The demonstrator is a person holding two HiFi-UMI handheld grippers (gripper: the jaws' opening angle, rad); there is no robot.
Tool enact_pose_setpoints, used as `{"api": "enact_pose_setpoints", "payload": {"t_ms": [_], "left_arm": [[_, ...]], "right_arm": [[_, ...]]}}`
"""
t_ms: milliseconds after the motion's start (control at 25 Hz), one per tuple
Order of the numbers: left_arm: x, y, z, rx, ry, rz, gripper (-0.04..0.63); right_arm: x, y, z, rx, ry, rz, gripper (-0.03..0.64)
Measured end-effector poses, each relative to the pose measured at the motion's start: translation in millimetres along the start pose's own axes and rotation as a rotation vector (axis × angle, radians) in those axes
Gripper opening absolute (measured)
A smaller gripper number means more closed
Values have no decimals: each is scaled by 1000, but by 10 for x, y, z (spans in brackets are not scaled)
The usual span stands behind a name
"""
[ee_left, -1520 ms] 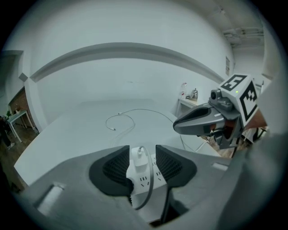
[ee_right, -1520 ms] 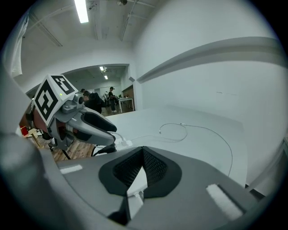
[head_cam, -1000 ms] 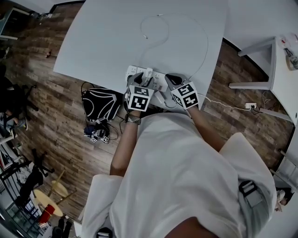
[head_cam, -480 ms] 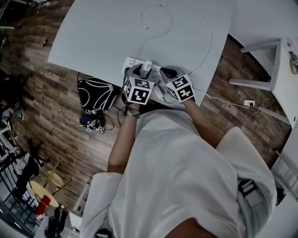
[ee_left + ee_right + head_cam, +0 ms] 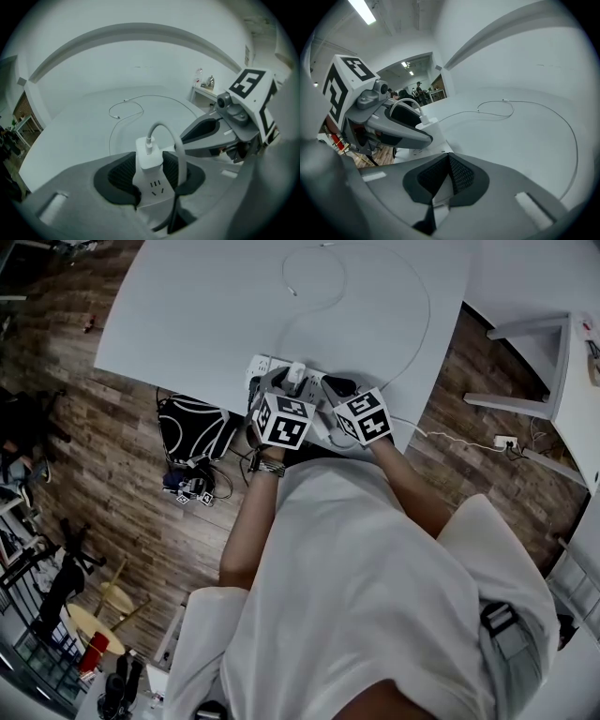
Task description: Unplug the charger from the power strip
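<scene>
On power strip, white boxy charger

white charger upright in the white power strip, cable arching from its top, at the table edge

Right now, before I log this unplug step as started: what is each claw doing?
Left claw: closed on the charger, which sits plugged into the power strip.
Right claw: closed, holding nothing.
</scene>
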State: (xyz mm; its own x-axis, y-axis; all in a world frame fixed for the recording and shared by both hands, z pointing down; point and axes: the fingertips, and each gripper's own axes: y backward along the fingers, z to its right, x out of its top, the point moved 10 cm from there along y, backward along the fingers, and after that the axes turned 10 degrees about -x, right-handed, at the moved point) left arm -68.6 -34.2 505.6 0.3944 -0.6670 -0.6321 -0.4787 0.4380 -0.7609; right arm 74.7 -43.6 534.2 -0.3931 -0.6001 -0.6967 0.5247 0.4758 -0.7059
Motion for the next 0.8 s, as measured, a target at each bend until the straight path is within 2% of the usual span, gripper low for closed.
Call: {"api": "enact_pose_setpoints", "payload": {"t_ms": [120,360,800], "left_arm": [[2,-48,26,29,-18,-26,183],[19,-83,30,61,-29,-6,173],[44,-70,1,12,27,3,157]], "right_arm": [[-7,-1,-4,0,-5,0,2],[-8,-5,-30,-16,21,9,2],[-23,9,-13,-25,28,17,2]]}}
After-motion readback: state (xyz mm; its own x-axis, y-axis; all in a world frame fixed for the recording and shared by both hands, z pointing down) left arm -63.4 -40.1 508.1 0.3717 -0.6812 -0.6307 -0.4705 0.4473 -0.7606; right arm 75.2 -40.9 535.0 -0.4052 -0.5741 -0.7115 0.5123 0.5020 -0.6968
